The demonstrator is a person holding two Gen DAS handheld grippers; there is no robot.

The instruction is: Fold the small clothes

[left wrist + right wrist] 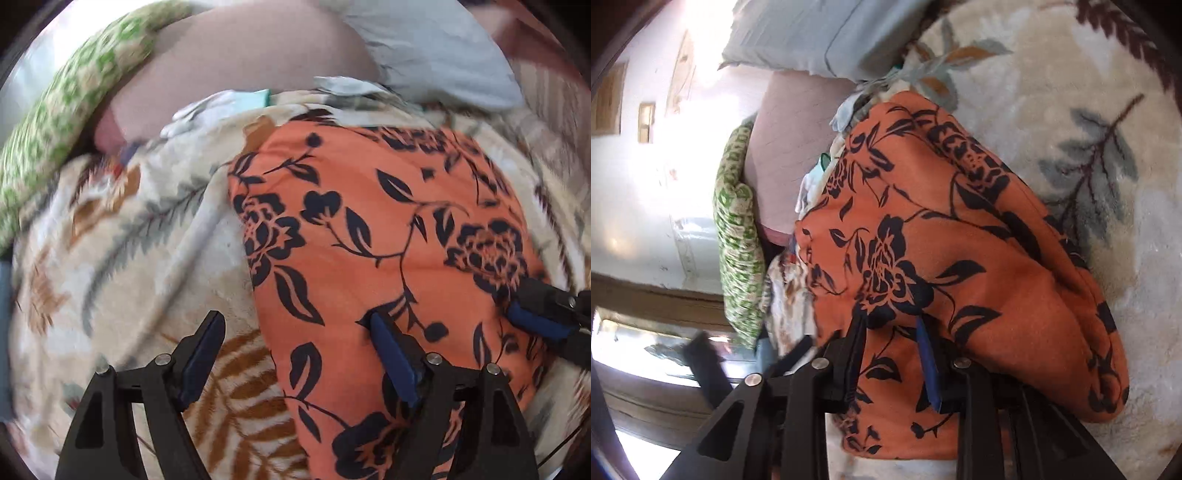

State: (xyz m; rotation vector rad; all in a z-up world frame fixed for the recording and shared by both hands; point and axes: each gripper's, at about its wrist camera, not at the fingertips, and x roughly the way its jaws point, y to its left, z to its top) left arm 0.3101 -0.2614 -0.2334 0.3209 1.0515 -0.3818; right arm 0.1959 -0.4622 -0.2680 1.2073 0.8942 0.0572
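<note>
An orange garment with a black flower print [369, 240] lies folded on a cream leaf-patterned blanket [129, 258]. My left gripper [295, 325] is open, hovering over the garment's left edge, one finger over the blanket and one over the cloth. My right gripper shows at the right edge of the left wrist view [535, 310], low on the garment. In the right wrist view the garment [942, 240] fills the middle and my right gripper [892, 325] is open with both fingers over the cloth, holding nothing.
A grey pillow [424, 48] and a pinkish pillow [240, 66] lie behind the garment. A green patterned cushion [62, 122] lies at the left. Small pale clothes [221, 107] are bunched at the garment's far edge. A window and wall show at left [646, 184].
</note>
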